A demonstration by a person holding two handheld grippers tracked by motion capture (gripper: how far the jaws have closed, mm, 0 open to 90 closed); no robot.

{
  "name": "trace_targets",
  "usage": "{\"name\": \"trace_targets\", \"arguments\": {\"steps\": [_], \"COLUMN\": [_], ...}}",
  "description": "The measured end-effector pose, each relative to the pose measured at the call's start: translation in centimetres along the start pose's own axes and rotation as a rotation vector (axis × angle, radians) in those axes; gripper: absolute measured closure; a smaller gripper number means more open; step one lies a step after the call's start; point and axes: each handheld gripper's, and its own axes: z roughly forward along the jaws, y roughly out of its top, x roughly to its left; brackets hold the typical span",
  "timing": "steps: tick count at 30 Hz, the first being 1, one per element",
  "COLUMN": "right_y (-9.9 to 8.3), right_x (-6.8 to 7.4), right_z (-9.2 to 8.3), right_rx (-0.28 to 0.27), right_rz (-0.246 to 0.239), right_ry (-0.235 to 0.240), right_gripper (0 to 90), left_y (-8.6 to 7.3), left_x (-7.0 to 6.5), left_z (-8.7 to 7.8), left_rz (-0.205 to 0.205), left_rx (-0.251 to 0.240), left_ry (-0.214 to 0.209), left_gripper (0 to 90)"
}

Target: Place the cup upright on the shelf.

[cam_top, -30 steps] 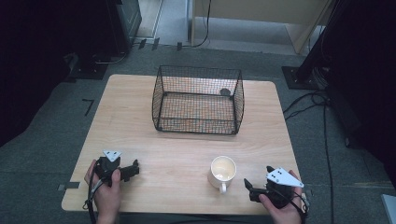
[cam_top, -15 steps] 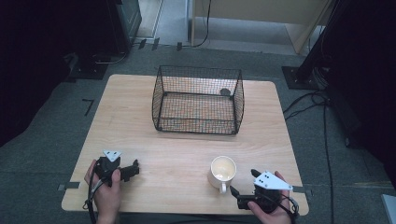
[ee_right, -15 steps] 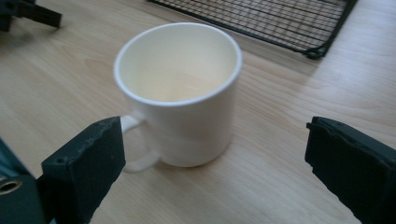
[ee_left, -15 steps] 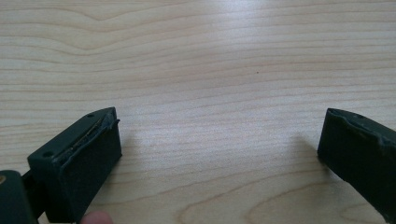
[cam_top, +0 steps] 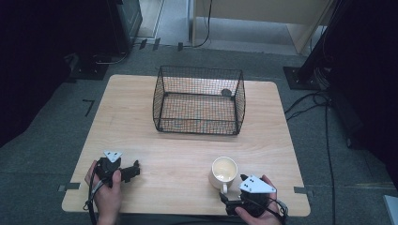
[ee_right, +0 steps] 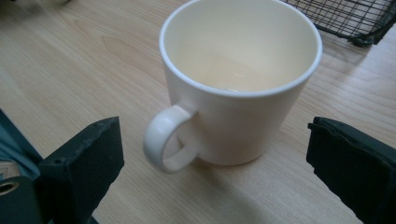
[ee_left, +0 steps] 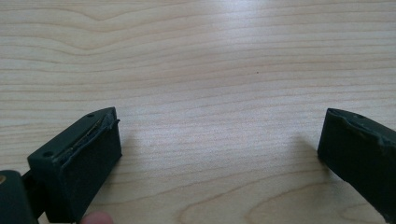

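A light wooden desk stands on grey carpet, with dark equipment stands and cables around it. At the near edge, the right tongs sit in the person's right hand, jaws wide apart and holding nothing. In the right gripper view the two black jaws flank a cream ceramic mug without touching it; the mug stands upright and empty on the desk, its handle turned toward the tongs. In the high view the mug is just beyond the right tongs, on the near right part of the desk. At the near left, the left tongs rest in the person's left hand, jaws spread wide over bare wood, gripping nothing. Farther back, a black wire mesh basket stands at the desk's far centre, well apart from the mug.
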Motion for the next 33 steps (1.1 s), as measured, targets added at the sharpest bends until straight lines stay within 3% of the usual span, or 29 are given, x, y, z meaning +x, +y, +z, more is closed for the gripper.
{"name": "trace_targets", "arguments": {"steps": [4,8,12,13,14,17,20,25,33], "right_y": [-0.2,-0.3,-0.6,-0.6,-0.8,-0.9,-0.9,-1.0,-0.8], "right_x": [-0.3,-0.9,-1.8,-1.8,-2.3,-2.5,-2.6,-2.9,-2.9], "right_z": [0.0,-0.2,-0.3,-0.3,-0.4,-0.3,-0.1,0.1,0.0], "right_rx": [0.000,-0.005,-0.011,-0.011,-0.014,-0.013,-0.015,-0.026,-0.063], "right_rz": [0.009,0.016,0.037,0.037,0.050,0.050,0.053,0.047,0.031], "right_ry": [-0.017,-0.004,0.023,0.023,0.057,0.059,0.059,0.082,0.053], "right_gripper": [9.9,17.1,37.4,37.4,52.6,56.1,67.8,76.9,80.7], "left_y": [0.0,0.0,0.0,0.0,0.0,0.0,0.0,0.0,0.0], "left_x": [0.0,0.0,0.0,0.0,0.0,0.0,0.0,0.0,0.0], "left_z": [0.0,0.0,0.0,0.0,0.0,0.0,0.0,0.0,0.0], "left_rz": [0.000,0.000,0.000,0.000,0.000,0.000,0.000,0.000,0.000], "left_rx": [0.000,0.000,0.000,0.000,0.000,0.000,0.000,0.000,0.000], "left_ry": [0.000,0.000,0.000,0.000,0.000,0.000,0.000,0.000,0.000], "left_gripper": [0.0,0.0,0.0,0.0,0.0,0.0,0.0,0.0,0.0]}}
